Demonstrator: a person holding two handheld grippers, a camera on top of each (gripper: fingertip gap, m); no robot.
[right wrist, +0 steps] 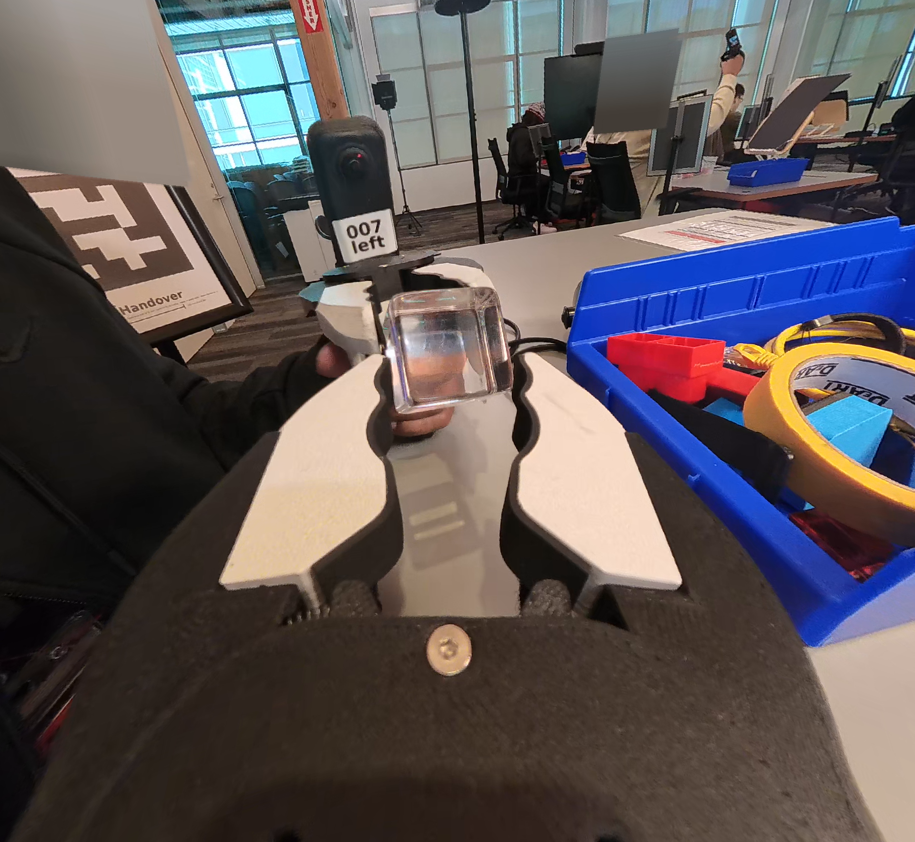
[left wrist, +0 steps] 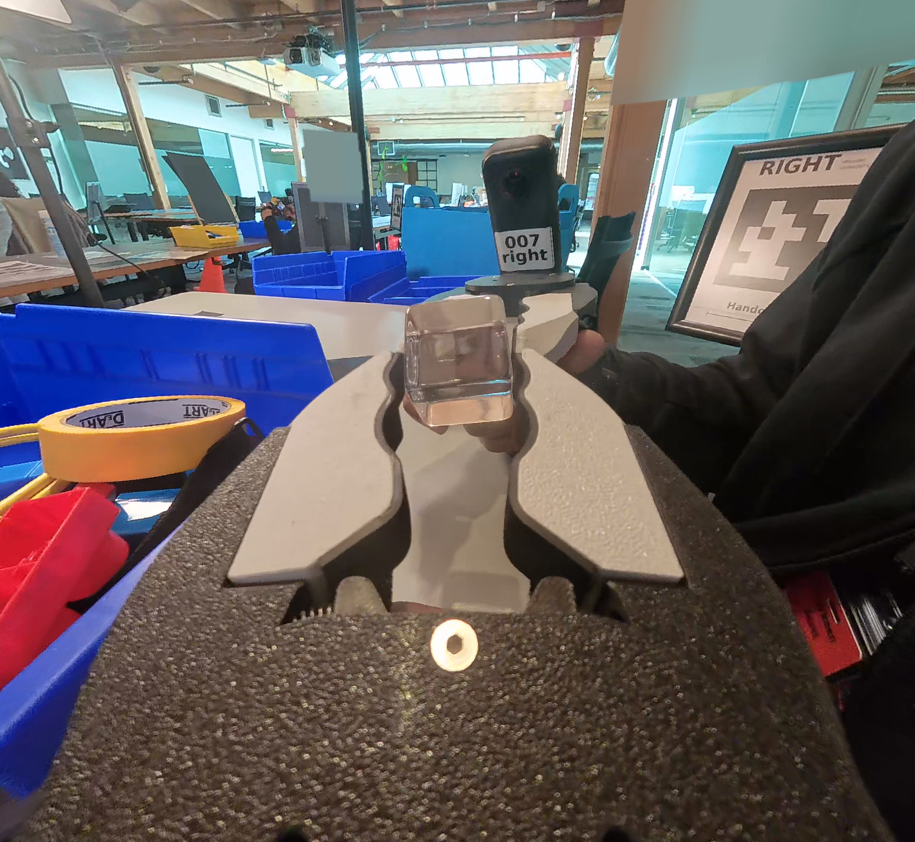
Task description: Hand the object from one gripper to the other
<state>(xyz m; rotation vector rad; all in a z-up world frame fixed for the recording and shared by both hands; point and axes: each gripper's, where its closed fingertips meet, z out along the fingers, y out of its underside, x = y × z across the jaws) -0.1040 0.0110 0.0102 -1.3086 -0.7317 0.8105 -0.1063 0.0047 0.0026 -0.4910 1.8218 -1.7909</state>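
A clear cube (left wrist: pixel 458 357) hangs in the air between two grippers that face each other. My left gripper (left wrist: pixel 458 365) has its grey fingers (left wrist: pixel 346 446) against the cube's two sides. In the right wrist view the cube (right wrist: pixel 448 347) also sits between the tips of my right gripper (right wrist: pixel 450 365), whose fingers (right wrist: pixel 584 461) press on its sides too. Each gripper's black camera shows behind the cube in the other's view (left wrist: pixel 520 204) (right wrist: pixel 351 174). A hand shows through and under the cube.
A blue bin (left wrist: pixel 148 357) (right wrist: pixel 742 283) on a grey table (right wrist: pixel 544 263) holds a yellow tape roll (left wrist: pixel 138 437) (right wrist: pixel 832 446), red blocks (left wrist: pixel 49 560) (right wrist: pixel 663 357) and cables. A framed sign (left wrist: pixel 772 243) (right wrist: pixel 124 243) stands behind. A black sleeve (left wrist: pixel 792 397) fills one side.
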